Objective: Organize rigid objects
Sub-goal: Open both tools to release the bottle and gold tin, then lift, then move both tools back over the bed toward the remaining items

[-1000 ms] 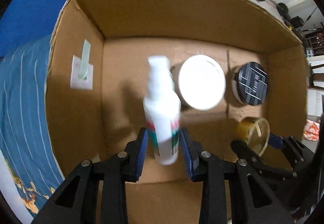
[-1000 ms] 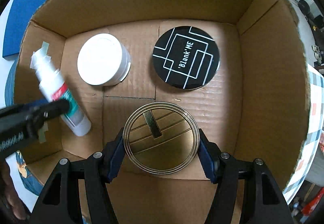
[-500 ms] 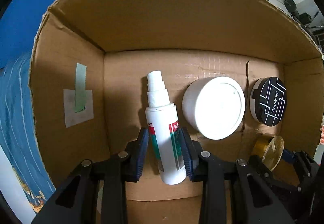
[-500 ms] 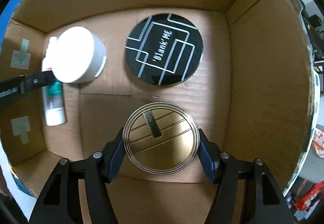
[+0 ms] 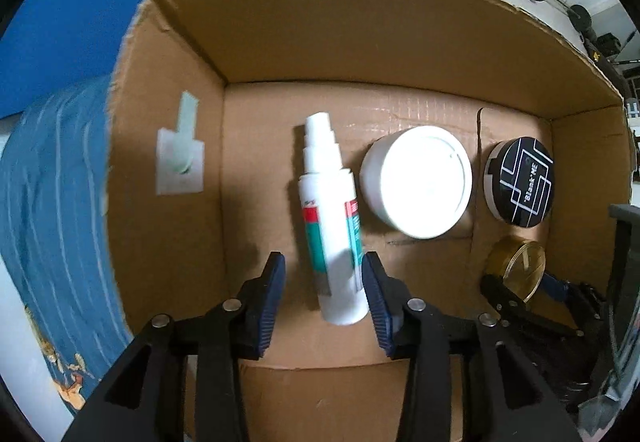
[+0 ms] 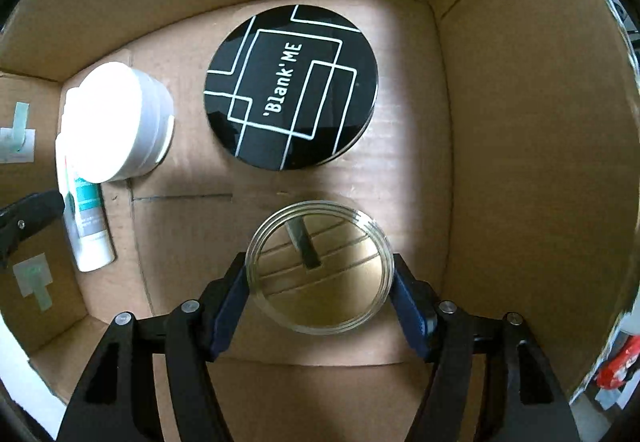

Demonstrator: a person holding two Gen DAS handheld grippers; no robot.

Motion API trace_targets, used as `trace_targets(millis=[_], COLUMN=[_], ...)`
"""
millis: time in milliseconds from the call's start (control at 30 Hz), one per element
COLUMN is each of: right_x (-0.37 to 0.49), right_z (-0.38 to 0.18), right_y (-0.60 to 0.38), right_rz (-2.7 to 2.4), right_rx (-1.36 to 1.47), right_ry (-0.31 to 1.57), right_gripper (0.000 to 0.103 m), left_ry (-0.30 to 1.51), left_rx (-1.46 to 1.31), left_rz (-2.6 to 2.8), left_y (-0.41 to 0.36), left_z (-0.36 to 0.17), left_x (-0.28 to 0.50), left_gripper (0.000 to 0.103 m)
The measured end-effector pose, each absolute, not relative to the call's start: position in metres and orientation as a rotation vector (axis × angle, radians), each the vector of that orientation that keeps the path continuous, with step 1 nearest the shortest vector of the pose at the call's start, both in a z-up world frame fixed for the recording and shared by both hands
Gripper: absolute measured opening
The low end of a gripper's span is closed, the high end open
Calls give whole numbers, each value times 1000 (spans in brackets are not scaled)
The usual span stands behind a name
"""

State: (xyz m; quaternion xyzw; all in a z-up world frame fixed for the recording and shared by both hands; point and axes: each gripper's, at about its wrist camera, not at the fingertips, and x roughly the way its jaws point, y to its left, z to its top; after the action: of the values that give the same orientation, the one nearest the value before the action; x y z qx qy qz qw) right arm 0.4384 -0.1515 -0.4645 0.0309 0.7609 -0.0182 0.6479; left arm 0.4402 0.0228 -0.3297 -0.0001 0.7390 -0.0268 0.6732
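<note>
A white spray bottle (image 5: 330,230) with a red and teal label lies on the floor of the cardboard box (image 5: 360,34). My left gripper (image 5: 324,300) is open around its lower end, with a gap on the left side. The bottle also shows in the right wrist view (image 6: 86,220). My right gripper (image 6: 320,286) is shut on a round gold tin (image 6: 318,268), held low over the box floor (image 6: 400,178); the tin also shows in the left wrist view (image 5: 518,262).
A white round jar (image 5: 418,182) and a black round tin marked Blank ME (image 5: 520,180) stand side by side on the box floor. They also show in the right wrist view, jar (image 6: 116,122) and black tin (image 6: 292,88). A blue striped cloth (image 5: 52,194) lies left of the box.
My left gripper has lowered the spray bottle to the box floor and opened, letting it go. My right gripper has moved deeper into the box with the gold tin.
</note>
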Motion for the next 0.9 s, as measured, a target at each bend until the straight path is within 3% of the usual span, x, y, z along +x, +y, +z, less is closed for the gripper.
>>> trace_targets(millis=[167,233,300,433,600,900], right_x=[424,419,414,403,388,349], right_z=[-439,-424,-412,-391,-354,-301], right_y=[-143,-138,-136,-136,-145,-156], right_rz=[-12,-10,-6,-4,17,28], right_rx=[81,61,50,41,45,30], right_ry=[1684,1653,1630,1578,1517,1415], right_gripper=[92,92,93,102,103,103], left_ry=[1622,1585,1549,1477,1413,1295], left_rx=[-63,-63,-44,-45,-55,-68], left_rz=[-67,-73,-74,-72,-82,-49], left_y=[29,30,29,29,26,20], left_z=[-310,-296,-283,-251,-223,-175], left_x=[420,411,403,385,367,319], left_gripper=[41,60,71,80,93,93])
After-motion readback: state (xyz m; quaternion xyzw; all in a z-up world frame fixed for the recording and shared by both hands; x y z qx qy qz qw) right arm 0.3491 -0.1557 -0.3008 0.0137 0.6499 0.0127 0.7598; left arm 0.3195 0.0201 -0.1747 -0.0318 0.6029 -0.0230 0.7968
